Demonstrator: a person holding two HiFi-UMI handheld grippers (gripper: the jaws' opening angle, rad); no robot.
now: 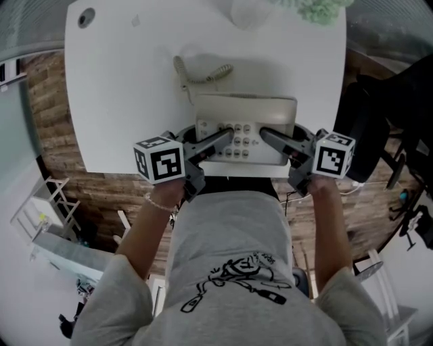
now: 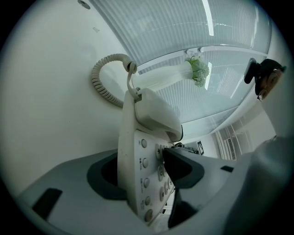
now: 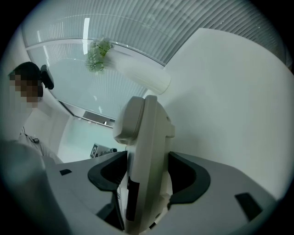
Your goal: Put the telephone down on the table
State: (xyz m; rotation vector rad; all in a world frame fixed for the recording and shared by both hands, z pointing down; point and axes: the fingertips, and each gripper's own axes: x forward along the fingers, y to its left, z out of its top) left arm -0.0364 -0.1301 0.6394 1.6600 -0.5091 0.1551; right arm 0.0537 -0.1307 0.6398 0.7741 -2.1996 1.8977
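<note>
A grey shirt [image 1: 230,270] with a black print filled the 6 o'clock half of the head view, and both forearms reached from it toward 12 o'clock.

**Position.** The telephone [image 1: 245,140] was located at the centre of the head view, over the 6 o'clock edge of the white tabletop [image 1: 122,81]. Contact between its base and the tabletop could not be determined.

**Orientation.** The long axis ran from 9 o'clock to 3 o'clock. The keypad faced up and the front edge pointed to 6 o'clock. The handset [image 1: 247,107] sat in its cradle along the 12 o'clock edge, parallel to the long axis.

**Grip.** The left claw [image 2: 142,173] pinched the 9 o'clock end, with one dark pad on the keypad face and the other against the underside. The right claw [image 3: 148,179] pinched the 3 o'clock end in the same way. In each gripper view the body stood edge-on between the pads.

**Materials and shapes.**
- The telephone body was smooth moulded cream plastic, rectangular in outline, with rows of small round buttons.
- A ribbed coiled cord [image 1: 203,73] left the handset's 9 o'clock end and lay looped on the tabletop toward 11 o'clock.
- The tabletop was smooth and matte, with rounded corners.
- A dark round grommet [image 1: 85,18] sat near the tabletop's 11 o'clock corner.
- A white vase [image 1: 247,12] of pale green flowers stood at 12 o'clock.
</note>
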